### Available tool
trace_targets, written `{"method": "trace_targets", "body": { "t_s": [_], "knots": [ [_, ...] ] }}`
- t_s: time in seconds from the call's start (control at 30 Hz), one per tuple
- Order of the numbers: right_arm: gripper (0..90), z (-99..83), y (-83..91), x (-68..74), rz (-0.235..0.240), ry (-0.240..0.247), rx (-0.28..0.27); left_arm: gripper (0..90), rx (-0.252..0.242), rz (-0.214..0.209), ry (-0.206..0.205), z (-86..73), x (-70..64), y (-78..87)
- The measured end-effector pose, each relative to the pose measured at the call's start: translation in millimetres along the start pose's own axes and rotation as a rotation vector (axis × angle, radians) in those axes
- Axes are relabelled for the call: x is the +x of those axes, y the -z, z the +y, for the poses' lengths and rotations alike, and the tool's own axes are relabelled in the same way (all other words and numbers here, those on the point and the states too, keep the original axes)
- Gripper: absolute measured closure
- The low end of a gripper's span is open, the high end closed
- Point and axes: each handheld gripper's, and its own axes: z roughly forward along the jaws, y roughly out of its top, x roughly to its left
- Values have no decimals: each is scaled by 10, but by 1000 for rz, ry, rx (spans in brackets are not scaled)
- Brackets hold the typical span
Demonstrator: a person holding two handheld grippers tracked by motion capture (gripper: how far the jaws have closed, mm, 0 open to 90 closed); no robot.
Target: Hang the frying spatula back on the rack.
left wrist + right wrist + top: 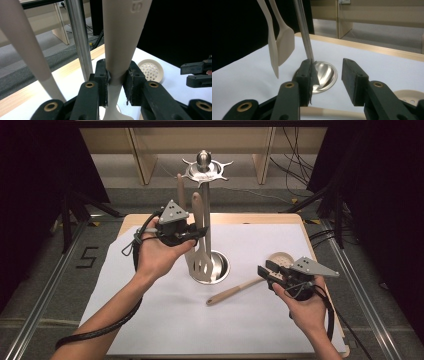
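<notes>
The high view looks forward and down from above the person's side, taking in the whole table (320,227) to its far edge and the floor beyond. The left gripper view rides the left gripper (116,82), very close to the spatula handle (120,42) between its jaws, facing toward the table's right edge. The right gripper view sits low over the right half of the table, facing the utensil stand (303,30) from mid range. All three views share the stand's pole; the left gripper view and the high view also share the perforated skimmer (151,70)
</notes>
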Motion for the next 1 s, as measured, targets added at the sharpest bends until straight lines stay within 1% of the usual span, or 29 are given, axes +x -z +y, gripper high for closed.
{"method": "trace_targets", "body": {
  "t_s": [0.03,0.1,0.13,0.17,0.2,0.27,0.3,0.33,0.37,0.4,0.43,0.47,0.5,0.53,0.57,0.63,0.67,0.73,0.9,0.93,0.97,1.0],
  "knots": [
    [617,6,-10,-20,7,30,-8,739,1,0,0,12,2,0],
    [617,10,-9,-15,8,25,-10,739,-2,4,3,38,11,1],
    [616,11,-5,-15,2,26,-9,739,-2,7,3,45,14,1],
    [616,7,1,1,0,6,-4,739,-1,10,3,53,16,2],
    [616,8,-6,-10,6,18,-6,739,-2,12,2,59,16,2],
    [617,6,-9,-11,6,16,-5,739,-2,15,1,69,17,5],
    [617,9,-7,-2,8,1,-1,738,-1,15,2,73,16,6],
    [617,11,-1,0,4,0,8,739,0,16,-1,77,16,6],
    [616,7,-9,-7,6,10,0,739,-1,16,-1,81,17,4],
    [617,7,-12,-6,8,8,-3,739,0,18,0,84,17,2],
    [617,10,-3,0,3,3,6,739,5,21,-1,89,17,1],
    [617,8,-12,-4,7,10,-3,738,5,21,-1,92,20,-3],
    [617,12,-7,4,8,-1,0,739,4,25,1,95,19,-6],
    [617,10,-11,-8,4,17,-8,739,6,25,0,99,23,-8],
    [617,11,-9,-5,7,13,-8,739,7,26,-1,102,26,-10],
    [617,13,-8,-30,-11,51,-22,738,8,27,1,107,32,-18],
    [617,13,-8,-32,-12,53,-23,739,5,29,2,110,35,-22],
    [617,12,-9,-33,-11,52,-23,739,7,30,6,117,41,-29],
    [617,12,-12,-32,-11,53,-22,739,15,36,0,132,49,-51],
    [617,9,-11,-6,7,10,-8,739,16,35,3,131,49,-57],
    [617,8,-9,-2,11,3,-2,739,16,34,4,131,52,-63],
    [617,8,-2,0,4,1,5,739,17,36,5,131,56,-69]
  ]
}}
